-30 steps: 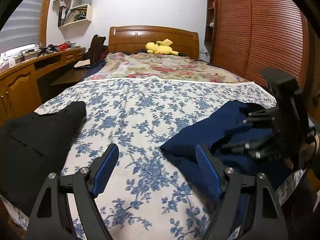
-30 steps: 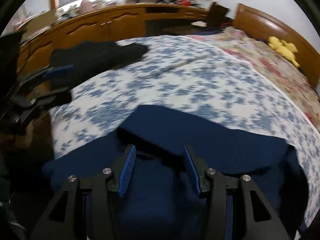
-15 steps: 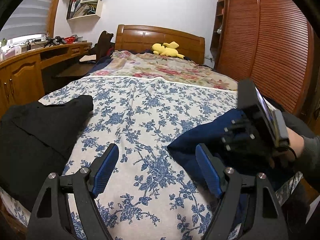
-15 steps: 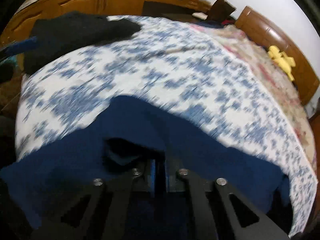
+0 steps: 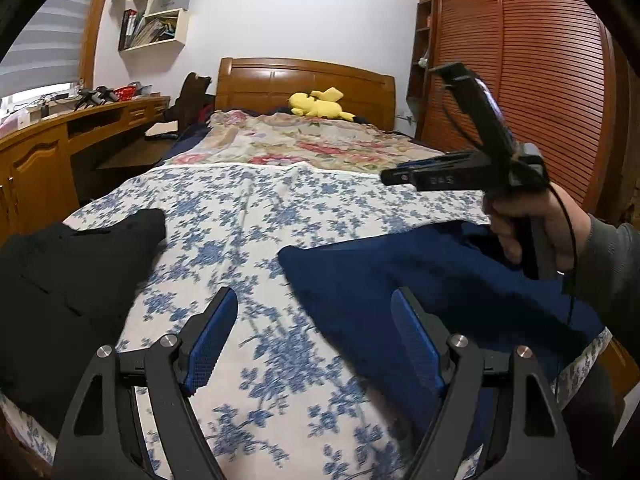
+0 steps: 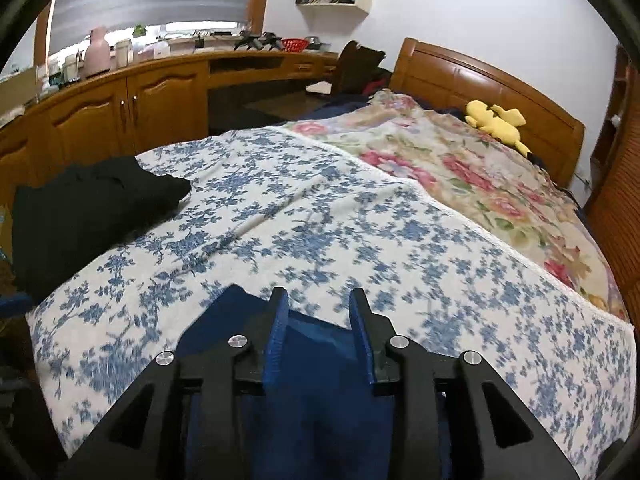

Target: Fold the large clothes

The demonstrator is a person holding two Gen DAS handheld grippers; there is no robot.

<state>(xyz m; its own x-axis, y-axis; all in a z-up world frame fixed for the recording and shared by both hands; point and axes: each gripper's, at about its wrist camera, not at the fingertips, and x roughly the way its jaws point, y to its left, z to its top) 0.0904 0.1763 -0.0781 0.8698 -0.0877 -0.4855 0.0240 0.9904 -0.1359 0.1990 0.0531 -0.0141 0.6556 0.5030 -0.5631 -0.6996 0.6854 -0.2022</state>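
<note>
A navy blue garment lies bunched on the blue-flowered sheet at the near right of the bed. My left gripper is open and empty, low over the sheet just left of the garment. My right gripper is raised above the garment, its jaws parted with nothing between the pads; it also shows in the left wrist view, held in a hand. A black garment lies at the left edge of the bed, also in the right wrist view.
A floral quilt and a yellow plush toy lie near the wooden headboard. A wooden desk with cabinets runs along the left wall. A slatted wardrobe stands on the right.
My right gripper was shut down in the navy garment; it has lifted up clear of it and its jaws have parted. The left gripper stayed open and shifted slightly toward the garment.
</note>
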